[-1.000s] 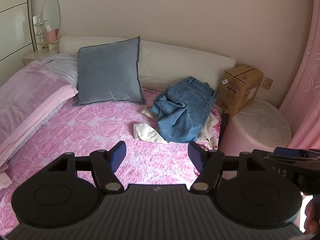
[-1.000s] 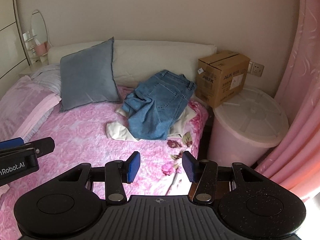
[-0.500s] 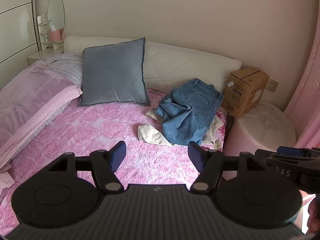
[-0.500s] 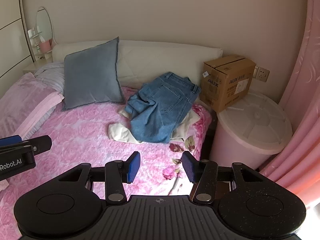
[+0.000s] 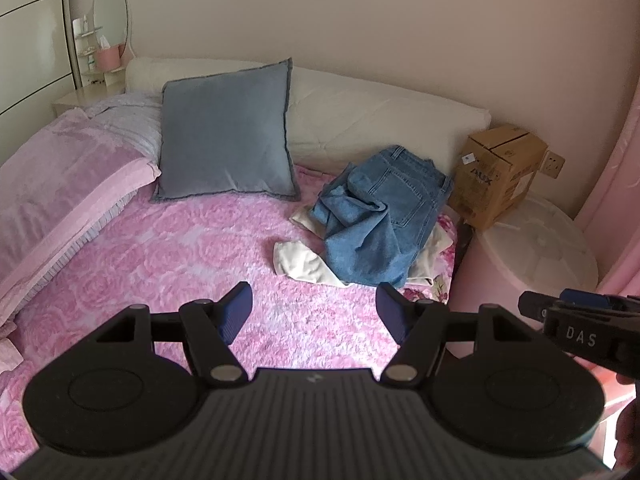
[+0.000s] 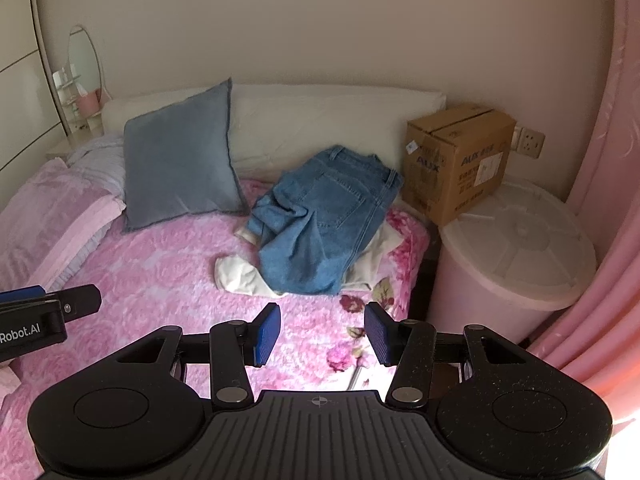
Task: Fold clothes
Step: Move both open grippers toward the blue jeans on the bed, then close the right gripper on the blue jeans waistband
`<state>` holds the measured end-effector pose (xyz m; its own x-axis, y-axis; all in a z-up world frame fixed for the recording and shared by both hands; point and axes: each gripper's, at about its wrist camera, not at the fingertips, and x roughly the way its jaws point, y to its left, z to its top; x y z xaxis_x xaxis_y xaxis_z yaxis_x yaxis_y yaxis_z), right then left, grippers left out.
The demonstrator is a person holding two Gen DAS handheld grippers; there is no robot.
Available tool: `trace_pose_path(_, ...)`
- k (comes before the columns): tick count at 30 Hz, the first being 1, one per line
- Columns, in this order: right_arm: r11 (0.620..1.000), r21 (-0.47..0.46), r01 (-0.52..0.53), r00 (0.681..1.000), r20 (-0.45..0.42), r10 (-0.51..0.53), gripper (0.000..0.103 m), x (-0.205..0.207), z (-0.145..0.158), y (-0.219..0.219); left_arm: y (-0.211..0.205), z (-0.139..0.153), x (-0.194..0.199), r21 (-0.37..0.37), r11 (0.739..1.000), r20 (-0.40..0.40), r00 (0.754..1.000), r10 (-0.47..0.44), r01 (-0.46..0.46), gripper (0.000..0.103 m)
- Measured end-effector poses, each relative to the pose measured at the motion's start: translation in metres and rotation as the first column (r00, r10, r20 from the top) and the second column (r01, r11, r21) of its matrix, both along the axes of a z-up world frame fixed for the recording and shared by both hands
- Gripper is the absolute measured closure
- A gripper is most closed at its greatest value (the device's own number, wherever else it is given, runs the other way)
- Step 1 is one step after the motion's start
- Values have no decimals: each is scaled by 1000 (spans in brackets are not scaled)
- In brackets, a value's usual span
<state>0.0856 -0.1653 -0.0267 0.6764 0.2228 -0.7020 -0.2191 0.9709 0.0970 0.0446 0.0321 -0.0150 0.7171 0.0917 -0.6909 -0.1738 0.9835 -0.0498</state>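
Observation:
Crumpled blue jeans (image 5: 380, 216) (image 6: 324, 220) lie in a heap at the far right of the pink bed, on top of a cream garment (image 5: 300, 262) (image 6: 240, 276). My left gripper (image 5: 314, 314) hangs open over the pink bedspread, well short of the heap, with nothing between its fingers. My right gripper (image 6: 322, 334) is open too and holds nothing, above the bed's near right corner. Each gripper's side shows at the edge of the other's view.
A blue-grey cushion (image 5: 228, 140) leans on a long white pillow (image 5: 380, 120). A folded pink blanket (image 5: 60, 184) covers the bed's left side. Right of the bed a cardboard box (image 6: 460, 160) sits on a pale pink lidded bin (image 6: 512, 256). Pink curtains (image 6: 612, 200) hang at the right.
Both views have shifted: the cushion, jeans and box have slid to the right and down in the frames. Both grippers stay open at the same width.

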Motion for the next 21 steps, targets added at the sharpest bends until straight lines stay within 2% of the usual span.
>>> trace_pose_path(9,999,-45,-12,999,-49,10,53,37,-23,-9,-4,-25,51,-32,999,-65,998,-4,2,39)
trace_pose_path(21,996,-70,-63,979,-200,48,53,135,-66,-17,-12,-61,154,-39,999,-184,983,3,-10,40)
